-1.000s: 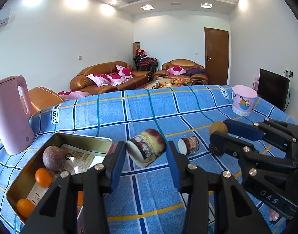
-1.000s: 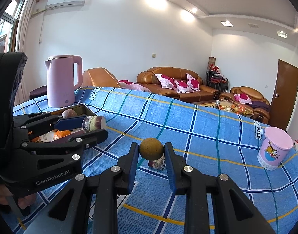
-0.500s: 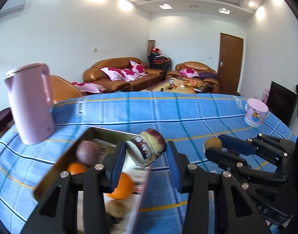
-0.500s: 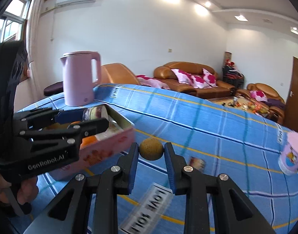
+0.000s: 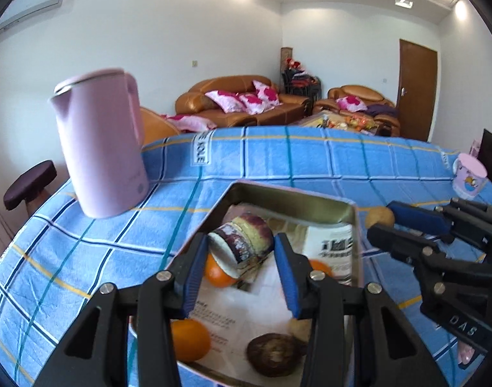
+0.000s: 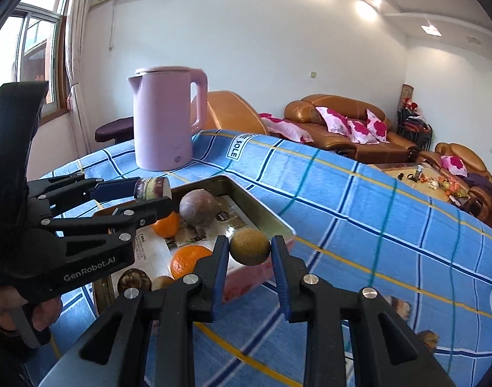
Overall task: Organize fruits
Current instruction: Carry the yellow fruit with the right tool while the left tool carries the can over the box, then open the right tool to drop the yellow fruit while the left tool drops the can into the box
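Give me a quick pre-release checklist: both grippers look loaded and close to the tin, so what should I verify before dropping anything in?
1. Left gripper grips the purple-and-white fruit piece: ok.
2. Right gripper grips the round brown fruit: ok.
3. Left load over the metal tin: ok.
4. Right load inside the tin's rim: not ok, it appears to hang at the near edge.
5. Free floor space in the tin: cannot tell; oranges and a dark fruit crowd it.
6. Grippers apart from each other: ok.

Black tongs (image 5: 241, 259), blue pads (image 6: 221, 269), silver screws, "GenRobot.AI" lettering.
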Demonstrator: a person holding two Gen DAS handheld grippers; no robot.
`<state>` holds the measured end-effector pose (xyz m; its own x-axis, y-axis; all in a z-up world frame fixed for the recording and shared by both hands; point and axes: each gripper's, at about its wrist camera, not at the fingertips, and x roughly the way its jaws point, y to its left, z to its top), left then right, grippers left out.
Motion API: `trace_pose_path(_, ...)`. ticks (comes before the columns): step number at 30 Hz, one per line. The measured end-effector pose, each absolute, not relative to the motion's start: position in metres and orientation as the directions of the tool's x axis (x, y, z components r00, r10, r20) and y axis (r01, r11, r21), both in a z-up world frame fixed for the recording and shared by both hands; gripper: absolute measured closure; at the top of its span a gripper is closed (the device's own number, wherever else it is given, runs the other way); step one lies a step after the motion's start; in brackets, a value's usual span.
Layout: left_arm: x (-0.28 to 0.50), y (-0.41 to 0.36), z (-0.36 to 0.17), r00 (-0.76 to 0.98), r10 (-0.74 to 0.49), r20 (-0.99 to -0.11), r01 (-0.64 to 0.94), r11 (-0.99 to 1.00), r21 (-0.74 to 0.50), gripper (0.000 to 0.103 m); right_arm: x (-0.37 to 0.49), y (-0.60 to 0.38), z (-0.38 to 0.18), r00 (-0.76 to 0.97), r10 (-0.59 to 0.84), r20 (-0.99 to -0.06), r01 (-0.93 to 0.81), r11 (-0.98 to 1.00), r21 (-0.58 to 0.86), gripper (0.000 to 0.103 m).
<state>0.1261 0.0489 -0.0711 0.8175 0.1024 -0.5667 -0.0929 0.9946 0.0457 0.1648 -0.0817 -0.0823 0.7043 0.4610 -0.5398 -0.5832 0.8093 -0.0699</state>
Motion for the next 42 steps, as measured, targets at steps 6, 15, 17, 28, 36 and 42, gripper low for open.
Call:
trace_pose_path(6,0.124,0.057,-0.081,0.805,0.094,-0.586,-0.098,0.995,0.025,0.058,0.179,-0.069,-0.087,0.690,0.456,-0.563,-0.579,0.814,-0.050,0.074)
trace_pose_path(15,0.129,0.058,-0.089,0.790,0.092,-0.606,-0.098,0.995,0.023,0.058,0.188,-0.059,-0.099,0.687,0.432,-0.585,-0.571,0.818,-0.066,0.074)
trace_pose_path(17,0.129,0.059,-0.089,0.787,0.087,-0.610,-0.099,0.995,0.014,0.058,0.189,-0.059,-0.099,0.686,0.432,-0.585,-0.571,0.819,-0.065,0.074)
trace_pose_path(28,0.128,0.057,-0.089,0.784,0.104,-0.612,-0.110,0.994,0.028,0.057,0.189,-0.059,-0.100,0.694,0.424,-0.583,-0.564,0.822,-0.074,0.073)
trace_pose_path(36,0.121,0.053,-0.084,0.807,0.116,-0.578,-0.119,0.992,0.032,0.034,0.186,-0.064,-0.099,0.696,0.436,-0.571,-0.566,0.822,-0.062,0.071)
trace_pose_path(42,0.119,0.053,-0.080,0.808,0.123,-0.576,-0.135,0.991,0.022,0.029,0.182,-0.075,-0.095,0.731,0.405,-0.550,-0.529,0.845,-0.082,0.070)
